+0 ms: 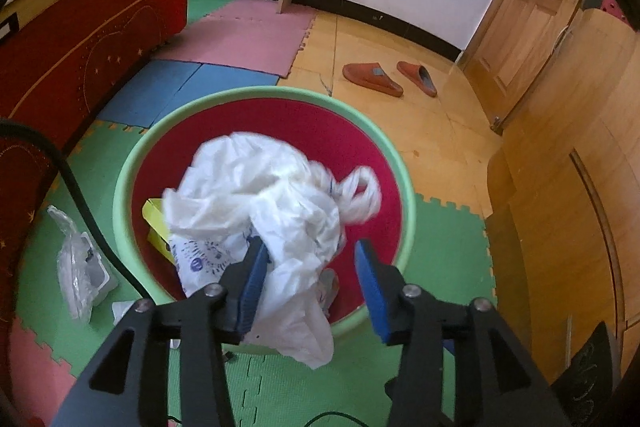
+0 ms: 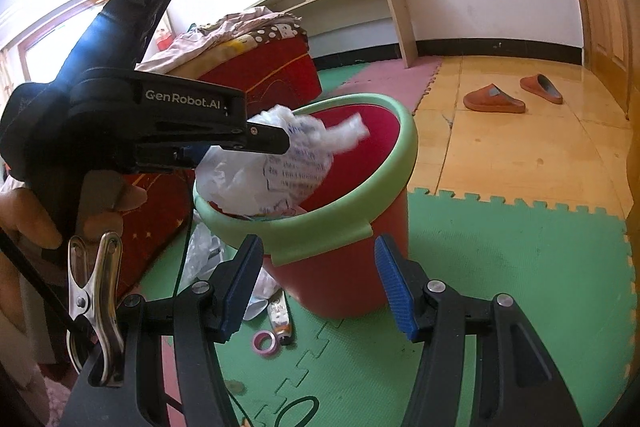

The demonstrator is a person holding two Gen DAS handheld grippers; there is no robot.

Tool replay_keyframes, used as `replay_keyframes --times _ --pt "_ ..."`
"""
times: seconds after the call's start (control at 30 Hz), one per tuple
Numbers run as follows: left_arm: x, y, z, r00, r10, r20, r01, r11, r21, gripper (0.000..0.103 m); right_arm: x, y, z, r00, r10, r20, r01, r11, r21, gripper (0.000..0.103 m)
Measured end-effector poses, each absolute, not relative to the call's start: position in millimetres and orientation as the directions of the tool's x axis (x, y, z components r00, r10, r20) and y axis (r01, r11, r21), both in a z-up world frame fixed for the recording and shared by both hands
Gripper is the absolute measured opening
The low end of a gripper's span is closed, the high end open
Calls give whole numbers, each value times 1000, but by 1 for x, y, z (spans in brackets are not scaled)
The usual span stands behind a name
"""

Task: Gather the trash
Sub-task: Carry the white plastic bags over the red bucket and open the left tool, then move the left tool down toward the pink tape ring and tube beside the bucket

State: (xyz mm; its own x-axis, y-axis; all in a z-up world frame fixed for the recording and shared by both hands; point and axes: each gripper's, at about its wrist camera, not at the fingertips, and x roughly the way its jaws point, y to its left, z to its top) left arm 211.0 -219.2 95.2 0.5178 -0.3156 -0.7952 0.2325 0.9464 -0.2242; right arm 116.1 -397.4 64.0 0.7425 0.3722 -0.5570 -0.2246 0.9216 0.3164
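A red bin with a green rim (image 1: 132, 167) stands on the foam mats; it also shows in the right wrist view (image 2: 320, 239). A crumpled white plastic bag (image 1: 260, 195) lies blurred over the bin's opening, part of it hanging past the near rim. My left gripper (image 1: 310, 263) is open right above the bin, its fingers on either side of the bag; it shows from the side in the right wrist view (image 2: 276, 139) over the bag (image 2: 288, 163). My right gripper (image 2: 318, 267) is open and empty, low in front of the bin. A yellow packet (image 1: 154, 223) lies inside the bin.
Loose trash on the mat: a clear plastic wrapper (image 1: 80, 267) left of the bin, a pink tape roll (image 2: 264, 342) and a tube (image 2: 280, 315) at its foot. A red bed (image 1: 80, 47) is to the left, two orange slippers (image 1: 372, 79) on the wooden floor, a wooden door (image 1: 520, 27) beyond.
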Motion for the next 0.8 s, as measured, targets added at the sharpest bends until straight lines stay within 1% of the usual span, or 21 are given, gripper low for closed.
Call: replay_keyframes --times 0.3,0.5,0.67,0.8 --pt "201 -206 110 548 -330 -768 248 942 -228 48 118 -394 62 736 369 -568 -227 924 307 59" --pt "191 -185 115 568 -295 -769 230 953 -196 48 118 -388 60 729 365 -579 -236 928 288 59" --pt "182 -160 113 579 -273 -768 192 961 -197 48 119 -384 57 723 360 -590 -244 931 270 59" --pt "174 -140 108 590 -229 -775 159 973 -166 48 119 -378 55 715 355 -602 -249 934 255 59"
